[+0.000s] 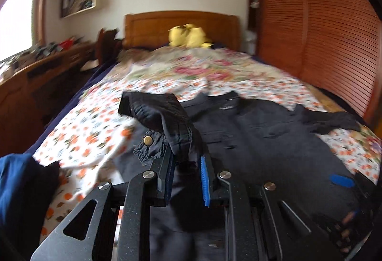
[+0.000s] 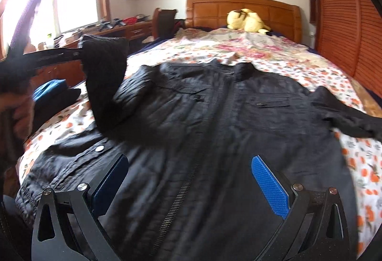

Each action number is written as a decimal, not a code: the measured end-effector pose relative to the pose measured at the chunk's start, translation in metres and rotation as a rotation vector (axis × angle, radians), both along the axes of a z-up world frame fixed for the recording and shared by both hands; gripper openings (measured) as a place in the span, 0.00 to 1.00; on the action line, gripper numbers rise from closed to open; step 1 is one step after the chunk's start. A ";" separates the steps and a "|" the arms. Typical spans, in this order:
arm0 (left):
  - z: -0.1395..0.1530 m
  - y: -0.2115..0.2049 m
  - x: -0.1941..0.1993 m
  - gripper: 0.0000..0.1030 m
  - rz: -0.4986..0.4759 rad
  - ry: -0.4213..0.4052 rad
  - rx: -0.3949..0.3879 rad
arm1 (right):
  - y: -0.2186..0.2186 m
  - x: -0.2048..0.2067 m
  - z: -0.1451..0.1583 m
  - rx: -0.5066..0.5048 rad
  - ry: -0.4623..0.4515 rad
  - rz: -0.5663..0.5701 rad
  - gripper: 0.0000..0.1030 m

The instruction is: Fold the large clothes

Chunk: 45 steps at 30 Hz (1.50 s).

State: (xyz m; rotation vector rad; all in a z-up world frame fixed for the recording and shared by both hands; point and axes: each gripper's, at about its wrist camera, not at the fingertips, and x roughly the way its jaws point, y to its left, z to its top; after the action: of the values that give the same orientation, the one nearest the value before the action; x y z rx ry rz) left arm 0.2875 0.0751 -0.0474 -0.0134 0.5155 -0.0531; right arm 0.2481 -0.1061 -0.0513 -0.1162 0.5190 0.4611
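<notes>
One black jacket (image 2: 214,117) lies face-up across a bed (image 2: 298,63) covered in a floral sheet, its collar toward 12 o'clock and its hem toward 6 o'clock from the right wrist view. One zipper (image 2: 181,191) with metal teeth runs down the middle; two chest pockets sit either side of it. The fabric is thin, crinkled and matte, with gathered cuffs and round metal snaps.

Two claws are at work. The left claw (image 1: 187,165) is clamped on one sleeve (image 1: 167,122), its blue ribbed pads pressed close on the dark cloth, the cuff and a brass-coloured snap (image 1: 148,140) bunched at 11 o'clock from the grip. In the right wrist view that sleeve stands lifted off the bed at 10 o'clock, with a hand (image 2: 21,106) behind the tool. The other sleeve (image 2: 346,117) lies flat at 3 o'clock.

The right claw (image 2: 188,180) stands wide apart over the jacket's lower front, gripping nothing, its two blue textured pads (image 2: 269,184) splayed either side of the zipper.

One yellow plush toy (image 2: 246,21) rests against the wooden headboard (image 2: 262,8) at 12 o'clock. A slatted wooden wardrobe (image 2: 346,34) lines the 3 o'clock side; a cluttered table (image 2: 114,29) sits below the window at 10 o'clock. One blue folded cloth (image 2: 49,90) lies at the bed's 9 o'clock edge.
</notes>
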 end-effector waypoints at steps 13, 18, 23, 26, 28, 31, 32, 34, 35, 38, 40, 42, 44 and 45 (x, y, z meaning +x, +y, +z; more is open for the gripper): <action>-0.007 -0.028 -0.056 0.42 -0.112 -0.008 -0.030 | -0.020 -0.023 0.015 0.008 -0.007 -0.096 1.00; -0.013 -0.016 -0.080 0.72 -0.092 -0.010 -0.022 | -0.008 -0.028 0.016 -0.006 0.003 -0.064 1.00; -0.016 0.009 -0.097 0.78 -0.035 -0.026 -0.044 | 0.003 -0.021 0.014 -0.017 0.017 -0.032 1.00; -0.021 0.025 -0.108 0.78 0.002 -0.024 -0.047 | 0.009 -0.015 0.012 -0.023 0.027 -0.017 1.00; -0.025 0.033 -0.112 0.78 0.020 -0.015 -0.047 | 0.013 -0.009 0.011 -0.025 0.039 -0.011 1.00; -0.030 0.045 -0.116 0.78 0.046 -0.008 -0.041 | 0.016 0.000 0.009 -0.025 0.057 -0.007 1.00; -0.031 0.048 -0.117 0.78 0.053 -0.006 -0.040 | 0.017 0.004 0.009 -0.024 0.065 -0.007 1.00; -0.033 0.053 -0.118 0.78 0.063 -0.004 -0.040 | 0.019 0.012 0.009 -0.014 0.083 0.001 0.99; -0.033 0.056 -0.118 0.78 0.068 -0.002 -0.041 | 0.019 0.016 0.009 -0.011 0.090 0.002 0.99; -0.036 0.061 -0.119 0.78 0.075 0.004 -0.043 | 0.019 0.028 0.006 -0.011 0.113 0.001 0.97; -0.038 0.063 -0.119 0.78 0.077 0.008 -0.039 | 0.018 0.037 0.002 -0.015 0.138 -0.003 0.96; -0.040 0.064 -0.121 0.78 0.077 0.010 -0.032 | 0.020 0.043 -0.002 -0.026 0.155 -0.003 0.95; -0.041 0.065 -0.122 0.78 0.078 0.012 -0.023 | 0.021 0.049 -0.008 -0.052 0.174 -0.008 0.93; -0.042 0.065 -0.122 0.78 0.078 0.013 -0.021 | 0.023 0.051 -0.012 -0.062 0.187 -0.009 0.93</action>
State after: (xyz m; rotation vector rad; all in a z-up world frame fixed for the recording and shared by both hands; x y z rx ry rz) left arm 0.1653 0.1404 -0.0892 -0.0541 0.5265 0.0183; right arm 0.2995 -0.0833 -0.0632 -0.1306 0.7174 0.4499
